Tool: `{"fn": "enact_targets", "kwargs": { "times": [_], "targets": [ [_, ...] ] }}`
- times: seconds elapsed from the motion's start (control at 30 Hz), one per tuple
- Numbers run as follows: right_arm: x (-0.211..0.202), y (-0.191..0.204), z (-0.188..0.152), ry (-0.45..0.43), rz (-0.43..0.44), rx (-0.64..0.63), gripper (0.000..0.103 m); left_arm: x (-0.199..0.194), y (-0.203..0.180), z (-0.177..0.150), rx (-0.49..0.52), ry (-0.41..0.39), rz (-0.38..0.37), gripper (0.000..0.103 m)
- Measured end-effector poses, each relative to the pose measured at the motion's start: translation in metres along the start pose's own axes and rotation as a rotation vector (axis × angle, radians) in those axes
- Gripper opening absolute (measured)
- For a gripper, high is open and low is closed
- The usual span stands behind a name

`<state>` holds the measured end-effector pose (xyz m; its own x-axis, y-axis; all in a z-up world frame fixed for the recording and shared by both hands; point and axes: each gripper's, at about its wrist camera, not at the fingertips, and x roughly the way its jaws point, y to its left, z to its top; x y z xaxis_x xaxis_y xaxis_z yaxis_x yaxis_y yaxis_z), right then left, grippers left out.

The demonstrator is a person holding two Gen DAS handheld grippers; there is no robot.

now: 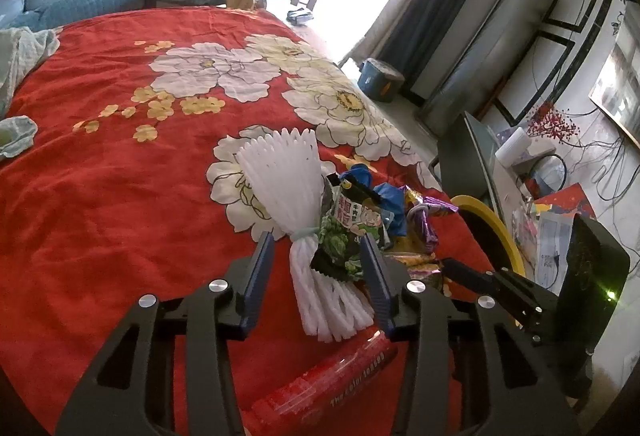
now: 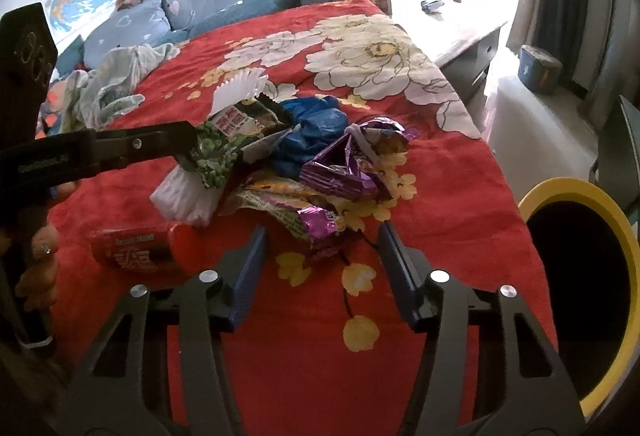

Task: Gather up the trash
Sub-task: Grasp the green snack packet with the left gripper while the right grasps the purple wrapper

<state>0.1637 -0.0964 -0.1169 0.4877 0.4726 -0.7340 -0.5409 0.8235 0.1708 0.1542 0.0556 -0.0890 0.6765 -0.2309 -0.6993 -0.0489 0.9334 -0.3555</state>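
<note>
Trash pile on red floral blanket point(image 2: 460, 195): one white foam net point(image 1: 296, 195), one green snack bag point(image 1: 348, 232), one blue plastic bag point(image 2: 312, 131), two purple wrappers point(image 2: 352, 163), one red tube point(image 2: 136, 248). One yellow-rimmed bin point(image 2: 616, 228) beside blanket edge. Left gripper point(image 1: 316, 248) part open, foam net and green bag between jaws, contact unclear. Right gripper point(image 2: 322, 236) part open around lower purple wrapper, no grip.

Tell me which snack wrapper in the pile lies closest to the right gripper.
The crumpled yellow and purple wrapper at the near edge of the pile, just ahead of the right gripper. The green pea wrapper and the shiny purple wrapper lie farther back.
</note>
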Motion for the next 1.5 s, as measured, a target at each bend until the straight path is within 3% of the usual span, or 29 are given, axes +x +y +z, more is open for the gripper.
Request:
{"fn": "enact_targets", "kwargs": {
  "times": [0.3, 0.53, 0.83, 1.07, 1.2, 1.5],
  "targets": [
    [0.002, -0.002, -0.001, 0.003, 0.019, 0.016, 0.027, 0.004, -0.007, -0.002, 0.03, 0.008, 0.0, 0.021],
    [-0.004, 0.0, -0.004, 0.007, 0.043, 0.014, 0.026, -0.002, -0.007, -0.001, 0.034, -0.012, -0.005, 0.009],
    [-0.022, 0.004, -0.01, 0.001, 0.069, 0.021, 0.025, -0.021, -0.012, 0.004, 0.048, -0.055, -0.024, 0.006],
    [-0.034, -0.001, -0.011, -0.012, 0.062, 0.029, 0.025, -0.017, -0.007, 0.002, 0.041, -0.032, -0.009, 0.008],
    [-0.041, -0.01, -0.014, -0.017, 0.054, 0.052, 0.025, -0.01, -0.006, 0.003, 0.051, -0.017, 0.006, 0.028],
    [-0.063, -0.03, -0.013, -0.058, 0.025, 0.092, 0.025, 0.005, -0.012, 0.009, 0.097, -0.009, 0.043, 0.03]
  ]
}}
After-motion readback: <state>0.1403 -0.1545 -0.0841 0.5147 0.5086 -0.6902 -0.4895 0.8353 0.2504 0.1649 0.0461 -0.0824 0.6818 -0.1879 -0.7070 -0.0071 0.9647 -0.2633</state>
